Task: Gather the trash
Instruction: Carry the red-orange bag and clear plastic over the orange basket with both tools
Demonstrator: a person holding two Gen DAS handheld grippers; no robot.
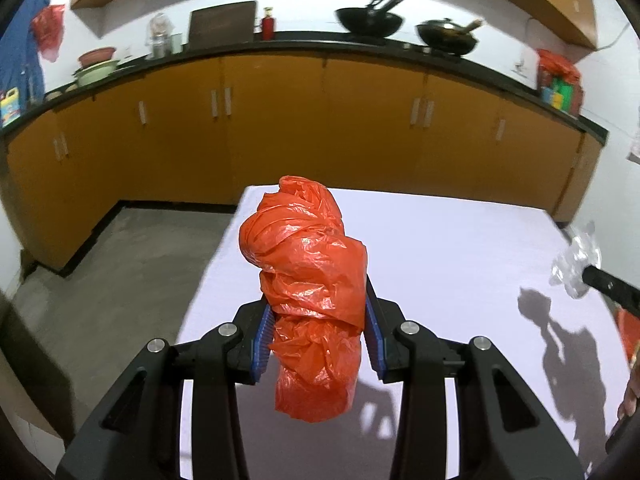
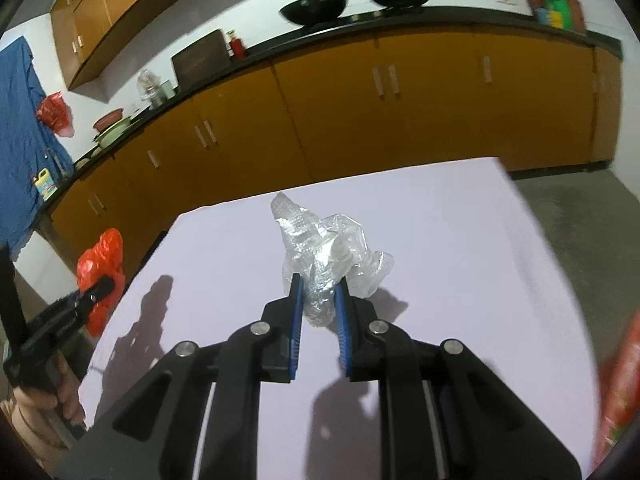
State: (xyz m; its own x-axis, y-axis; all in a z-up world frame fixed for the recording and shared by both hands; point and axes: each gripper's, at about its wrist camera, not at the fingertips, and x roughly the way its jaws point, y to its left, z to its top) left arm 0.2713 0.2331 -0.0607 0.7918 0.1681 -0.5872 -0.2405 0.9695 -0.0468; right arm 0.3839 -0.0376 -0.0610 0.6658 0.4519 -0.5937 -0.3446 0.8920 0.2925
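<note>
My left gripper (image 1: 318, 312) is shut on a crumpled red plastic bag (image 1: 308, 280) and holds it above the left part of the white table (image 1: 460, 248). The bag and gripper also show at the left of the right wrist view (image 2: 100, 276). My right gripper (image 2: 318, 292) is shut on a wad of clear plastic wrap (image 2: 324, 252) and holds it above the table (image 2: 460, 260). That wad also shows at the right edge of the left wrist view (image 1: 576, 264).
Orange kitchen cabinets (image 1: 280, 128) under a black counter run along the far wall, with two black woks (image 1: 368, 20) on top. Grey floor (image 1: 112, 280) lies left of the table. A red object (image 2: 620, 392) sits blurred at the right edge.
</note>
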